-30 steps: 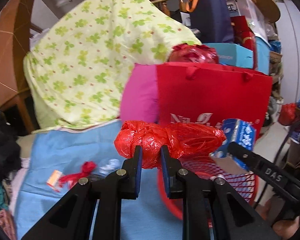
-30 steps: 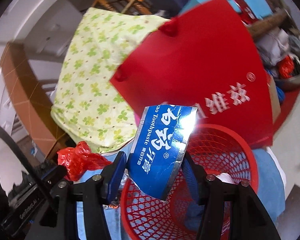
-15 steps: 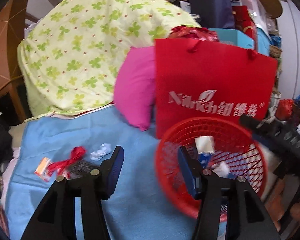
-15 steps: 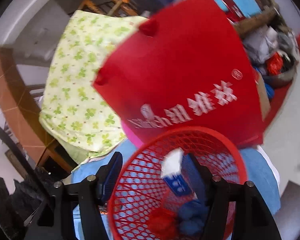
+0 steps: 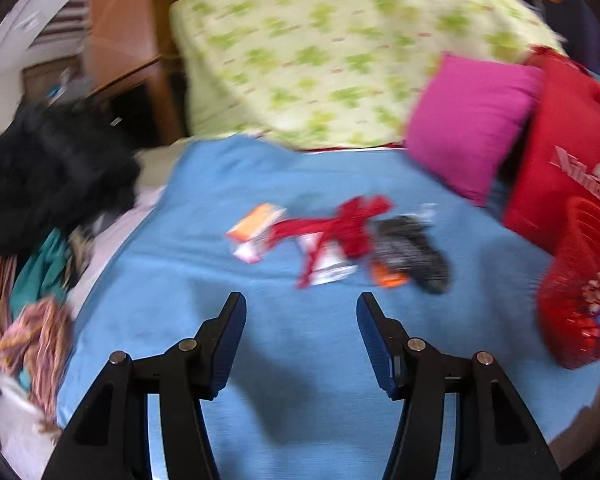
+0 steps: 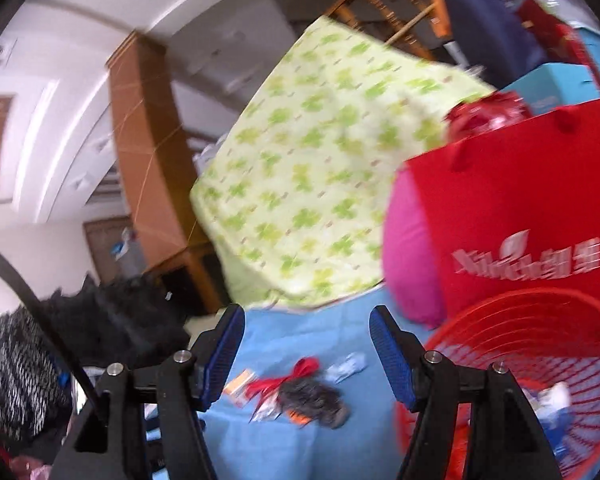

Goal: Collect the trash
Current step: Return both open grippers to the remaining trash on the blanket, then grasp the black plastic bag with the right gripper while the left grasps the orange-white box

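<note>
On blue cloth (image 5: 300, 360), red ribbon (image 5: 340, 228) lying slantwise, lower-left to upper-right

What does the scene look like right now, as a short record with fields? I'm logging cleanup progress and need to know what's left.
surface: blue cloth
trash left: red ribbon, orange-and-white wrapper, dark crumpled piece, small white scrap
bin: red mesh basket, already holding some trash, at the cloth's right edge
behind bin: red paper bag, pink pillow
left gripper: jaws apart, nothing between them
right gripper: jaws apart, nothing between them
</note>
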Demonstrator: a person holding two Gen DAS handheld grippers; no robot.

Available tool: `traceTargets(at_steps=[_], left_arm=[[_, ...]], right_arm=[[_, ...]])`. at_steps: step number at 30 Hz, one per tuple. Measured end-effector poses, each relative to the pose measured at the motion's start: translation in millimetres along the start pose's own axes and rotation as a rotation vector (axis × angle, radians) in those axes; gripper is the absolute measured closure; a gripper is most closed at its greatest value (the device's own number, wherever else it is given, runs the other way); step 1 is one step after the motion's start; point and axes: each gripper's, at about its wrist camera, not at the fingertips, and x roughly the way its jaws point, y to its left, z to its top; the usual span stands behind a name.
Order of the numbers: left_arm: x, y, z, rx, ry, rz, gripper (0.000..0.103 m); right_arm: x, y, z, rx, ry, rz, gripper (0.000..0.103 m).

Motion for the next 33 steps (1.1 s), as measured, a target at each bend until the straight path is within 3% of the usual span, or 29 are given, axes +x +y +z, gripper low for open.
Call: traceTargets(at_steps=[8,17,25,33], left_arm=[[33.4,57.2,-5.7,-0.087,0.024,0.050,0.045],[97.8,81.0,4.1,-0.110,0.084,0.006,0.045],[157.1,79.4,36.0,-0.070,0.059,-0.026,0.044],[197.5,78.7,62.5,-0.050,0.049,-0.071,0.035]], right_arm=[[77.0,33.4,-42.0,-0.010,0.256,0.027,0.034],[163.3,8.8,-84.6,0.099,0.469,-0.031,0.034],[220.7,-6.1,-100.7,0.113,0.548,-0.053,0.034],[260.2,-2.4,-116.5,0.058,0.604,-0.088,0.034]])
